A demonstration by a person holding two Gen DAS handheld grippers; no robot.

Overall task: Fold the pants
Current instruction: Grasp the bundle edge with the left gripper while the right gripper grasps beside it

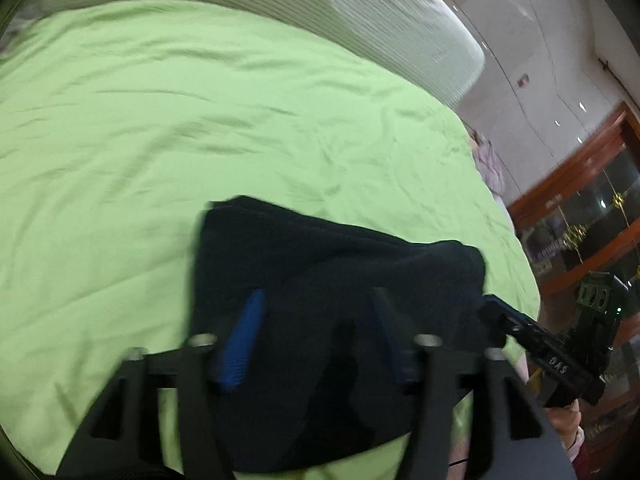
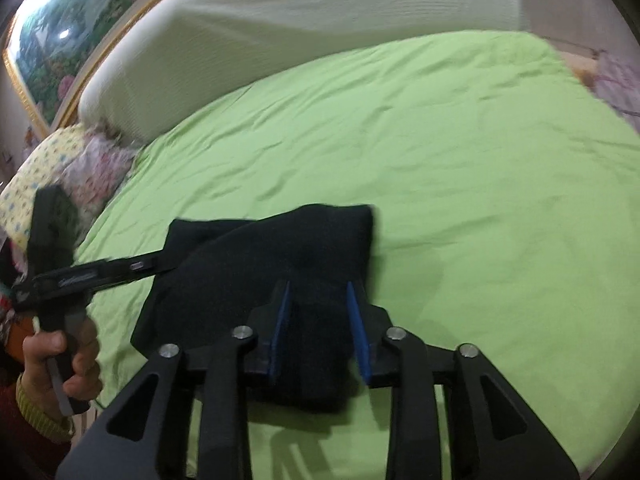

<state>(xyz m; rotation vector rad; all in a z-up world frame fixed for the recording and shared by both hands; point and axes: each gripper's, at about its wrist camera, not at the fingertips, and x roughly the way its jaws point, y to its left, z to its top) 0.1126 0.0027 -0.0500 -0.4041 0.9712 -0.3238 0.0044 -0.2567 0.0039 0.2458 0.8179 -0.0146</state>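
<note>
Right gripper [image 2: 320, 296] jaws spread over folded black pants [image 2: 264, 264]; left gripper [image 1: 316, 300] jaws likewise; "DAS" lettering [image 1: 558, 365].

A bed [image 1: 200, 120] carries everything, spread with a wrinkled light-green sheet [image 2: 460, 168] that covers nearly its whole top. Along the far side runs a pale ribbed headboard [image 2: 320, 12], touching the sheet's edge. Dark pants [image 2: 260, 264] lie directly on the sheet near its front edge, bunched into a folded heap with a squared far corner. At one side of the bed, just beside the sheet, floral bedding [image 2: 80, 160] is piled; its shape is blurred.
</note>
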